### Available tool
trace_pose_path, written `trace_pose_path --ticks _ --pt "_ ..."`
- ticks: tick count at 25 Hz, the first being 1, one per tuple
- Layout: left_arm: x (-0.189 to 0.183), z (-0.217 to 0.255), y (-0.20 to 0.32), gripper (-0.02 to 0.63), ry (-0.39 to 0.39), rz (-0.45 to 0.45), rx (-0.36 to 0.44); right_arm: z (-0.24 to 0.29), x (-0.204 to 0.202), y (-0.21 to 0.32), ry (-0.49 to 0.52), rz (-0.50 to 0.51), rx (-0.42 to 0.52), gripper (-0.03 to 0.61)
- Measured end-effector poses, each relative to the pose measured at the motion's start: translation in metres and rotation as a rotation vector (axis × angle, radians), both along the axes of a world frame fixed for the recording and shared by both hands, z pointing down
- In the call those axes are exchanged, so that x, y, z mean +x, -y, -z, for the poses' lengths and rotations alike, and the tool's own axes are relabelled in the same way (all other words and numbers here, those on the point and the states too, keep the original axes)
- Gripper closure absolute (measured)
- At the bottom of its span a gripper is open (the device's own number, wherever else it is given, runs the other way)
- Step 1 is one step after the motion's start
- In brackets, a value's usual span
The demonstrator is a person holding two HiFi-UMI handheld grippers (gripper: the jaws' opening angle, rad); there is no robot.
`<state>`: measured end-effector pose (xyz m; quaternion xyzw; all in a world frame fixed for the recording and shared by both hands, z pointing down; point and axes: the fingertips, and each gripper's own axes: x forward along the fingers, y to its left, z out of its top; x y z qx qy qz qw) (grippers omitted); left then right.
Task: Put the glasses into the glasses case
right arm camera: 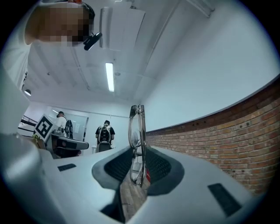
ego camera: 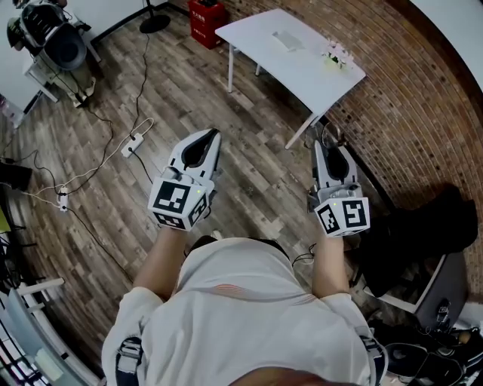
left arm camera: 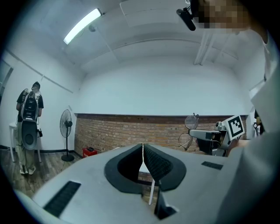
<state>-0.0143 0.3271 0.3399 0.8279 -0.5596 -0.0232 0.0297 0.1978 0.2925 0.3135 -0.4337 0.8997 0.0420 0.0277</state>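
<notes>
My right gripper (ego camera: 321,145) (right arm camera: 138,151) is shut on a pair of thin metal-framed glasses (right arm camera: 136,131), which stand on edge between its pads, the lenses rising above the jaws. In the left gripper view the same glasses (left arm camera: 191,122) stick out past the right gripper's tip. My left gripper (ego camera: 214,136) (left arm camera: 143,148) is shut, its pads touching with nothing between them. Both grippers point level, held out in front of the person's chest above the wooden floor. A white table (ego camera: 256,34) stands ahead. The pale flat thing (ego camera: 287,41) on it may be the glasses case.
A small bunch of flowers (ego camera: 337,53) stands on the table's right end. A brick wall (ego camera: 407,98) runs along the right. On the floor are a red box (ego camera: 205,19), a fan's base (ego camera: 155,24), cables with a power strip (ego camera: 132,145), and dark gear (ego camera: 423,234).
</notes>
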Motion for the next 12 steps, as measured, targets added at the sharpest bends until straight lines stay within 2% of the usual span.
trace_pose_path --ticks 6,12 --pt "-0.047 -0.020 -0.009 0.594 -0.019 0.007 -0.044 -0.025 -0.048 -0.007 -0.005 0.021 -0.055 0.431" --pt "-0.059 -0.027 0.006 0.594 -0.038 0.004 -0.028 -0.038 -0.065 0.005 -0.074 0.035 -0.074 0.431"
